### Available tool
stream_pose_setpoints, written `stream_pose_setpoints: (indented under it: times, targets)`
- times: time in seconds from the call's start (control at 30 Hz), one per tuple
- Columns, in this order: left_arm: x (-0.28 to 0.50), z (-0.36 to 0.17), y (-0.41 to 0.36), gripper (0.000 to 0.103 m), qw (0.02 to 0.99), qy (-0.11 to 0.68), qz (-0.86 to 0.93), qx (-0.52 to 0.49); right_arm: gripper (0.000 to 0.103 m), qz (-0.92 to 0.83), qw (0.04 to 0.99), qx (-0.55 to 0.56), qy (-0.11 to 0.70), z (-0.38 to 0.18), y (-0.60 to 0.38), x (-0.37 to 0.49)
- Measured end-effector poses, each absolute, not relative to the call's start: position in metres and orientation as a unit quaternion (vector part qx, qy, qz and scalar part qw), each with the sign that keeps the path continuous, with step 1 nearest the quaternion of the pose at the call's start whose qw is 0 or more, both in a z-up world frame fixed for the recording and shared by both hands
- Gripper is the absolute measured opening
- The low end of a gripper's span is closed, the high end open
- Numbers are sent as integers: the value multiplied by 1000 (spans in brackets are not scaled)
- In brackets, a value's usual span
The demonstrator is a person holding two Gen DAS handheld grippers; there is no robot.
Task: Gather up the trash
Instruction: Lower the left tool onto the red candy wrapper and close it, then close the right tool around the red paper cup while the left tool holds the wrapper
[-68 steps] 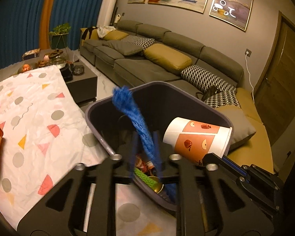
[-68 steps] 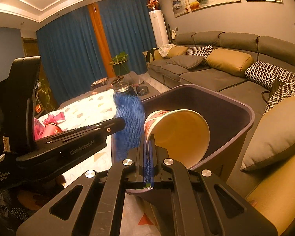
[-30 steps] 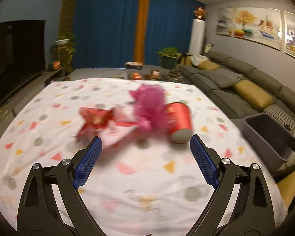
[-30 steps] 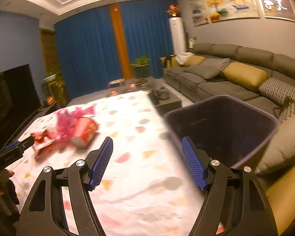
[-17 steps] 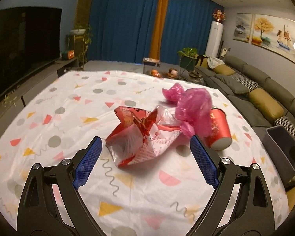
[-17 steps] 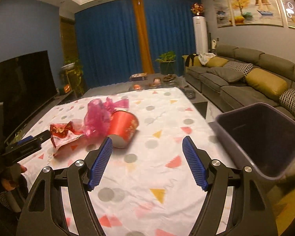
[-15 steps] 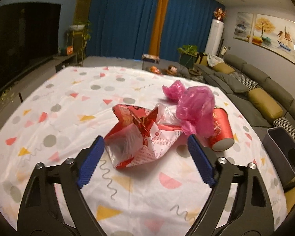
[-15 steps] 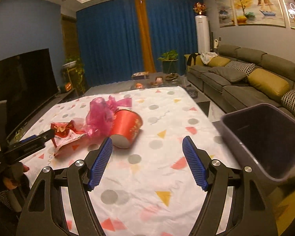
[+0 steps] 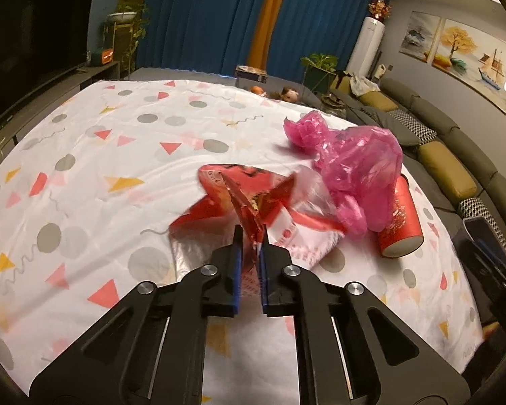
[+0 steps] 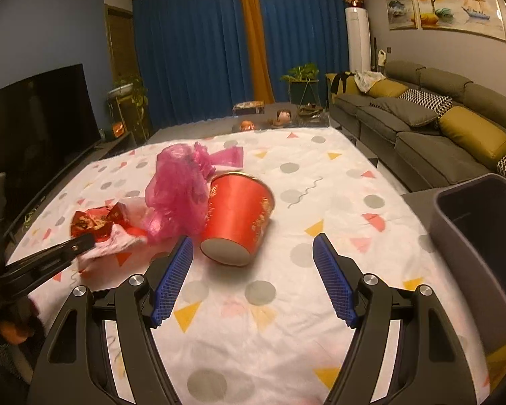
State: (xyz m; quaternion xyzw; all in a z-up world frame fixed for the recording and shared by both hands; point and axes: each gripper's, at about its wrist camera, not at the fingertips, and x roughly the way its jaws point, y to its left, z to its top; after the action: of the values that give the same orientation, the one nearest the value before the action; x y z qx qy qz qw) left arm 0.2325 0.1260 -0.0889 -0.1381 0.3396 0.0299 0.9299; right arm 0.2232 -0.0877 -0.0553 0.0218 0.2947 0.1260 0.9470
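A crumpled red and white wrapper [image 9: 253, 209] lies on the patterned tablecloth [image 9: 118, 155]. My left gripper [image 9: 251, 236] is shut on the wrapper's raised red fold. A pink plastic bag [image 9: 357, 165] lies right of it, against a red paper cup [image 9: 399, 226] on its side. In the right wrist view the red cup [image 10: 237, 216] lies just beyond my open right gripper [image 10: 253, 253], with the pink bag [image 10: 178, 189] and the wrapper [image 10: 101, 226] to its left. The left gripper's finger [image 10: 50, 256] reaches the wrapper there.
A dark grey trash bin [image 10: 482, 229] stands off the table's right edge, also seen in the left wrist view [image 9: 489, 236]. A grey sofa [image 10: 438, 128] runs along the right wall. A low table with small items [image 10: 280, 114] stands beyond the tablecloth.
My left gripper has moved in and closed on the red wrapper's fold. My right gripper has moved closer to the red cup and stays open.
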Motion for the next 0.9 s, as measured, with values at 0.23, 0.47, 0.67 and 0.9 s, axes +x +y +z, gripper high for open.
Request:
stream_pose_setpoints:
  times: [0.23, 0.47, 0.67, 0.9]
  targets:
    - [210, -68, 143, 5, 936, 308, 55, -161, 72, 119, 943, 29, 309, -62, -70, 253]
    - [188, -51, 155, 5, 941, 275, 66, -187, 67, 110, 937, 32, 330, -76, -60, 274]
    - [187, -51, 154, 5, 941, 275, 61, -189, 67, 126, 930, 27, 344, -84, -46, 283]
    - [189, -54, 157, 5, 940, 277, 59, -191, 67, 128, 922, 29, 364, -91, -40, 295]
